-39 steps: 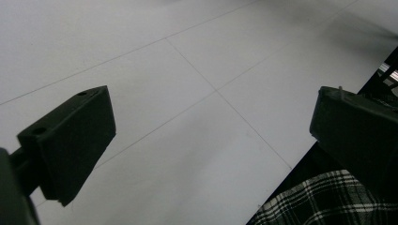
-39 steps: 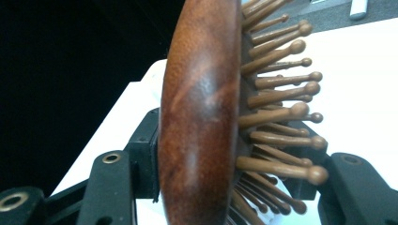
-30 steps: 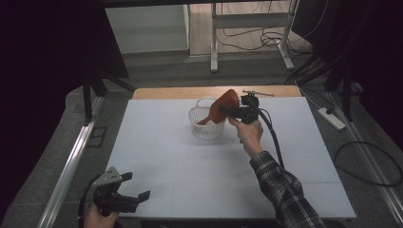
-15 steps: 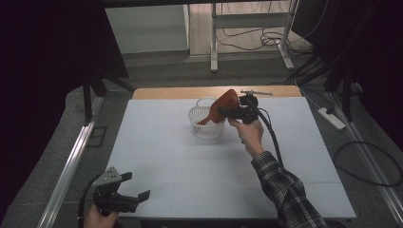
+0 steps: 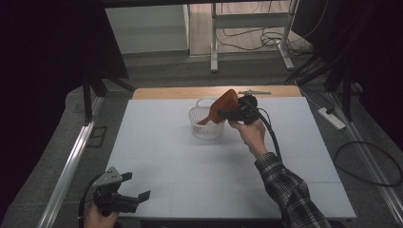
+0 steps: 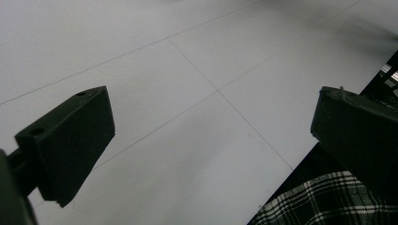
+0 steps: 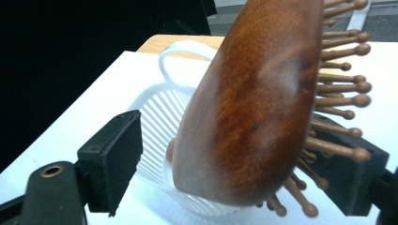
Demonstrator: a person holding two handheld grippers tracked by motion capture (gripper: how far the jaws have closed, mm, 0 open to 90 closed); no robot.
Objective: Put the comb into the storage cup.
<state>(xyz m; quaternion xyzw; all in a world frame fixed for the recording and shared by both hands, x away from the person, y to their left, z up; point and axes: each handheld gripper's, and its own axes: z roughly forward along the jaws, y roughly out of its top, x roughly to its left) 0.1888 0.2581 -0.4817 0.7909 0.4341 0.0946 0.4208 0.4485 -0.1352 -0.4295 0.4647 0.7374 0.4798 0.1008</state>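
Now parted, just opened: right gripper (image 7: 234,173) with matte black blocky jaws flanking glossy reddish wooden hairbrush (image 7: 253,103), left pad clear of it, round-tipped pegs against right pad. Handle down in ribbed white plastic basket (image 5: 205,124). Left gripper (image 6: 211,140) wide over smooth white table (image 6: 155,56).

The reddish-brown wooden hairbrush (image 7: 253,103) has a smooth, polished back with a soft sheen and round-tipped wooden pins. The white ribbed basket (image 5: 205,124) looks like glossy plastic. The white table top (image 5: 190,161) is matt and smooth, and the black jaw pads look like dull plastic.
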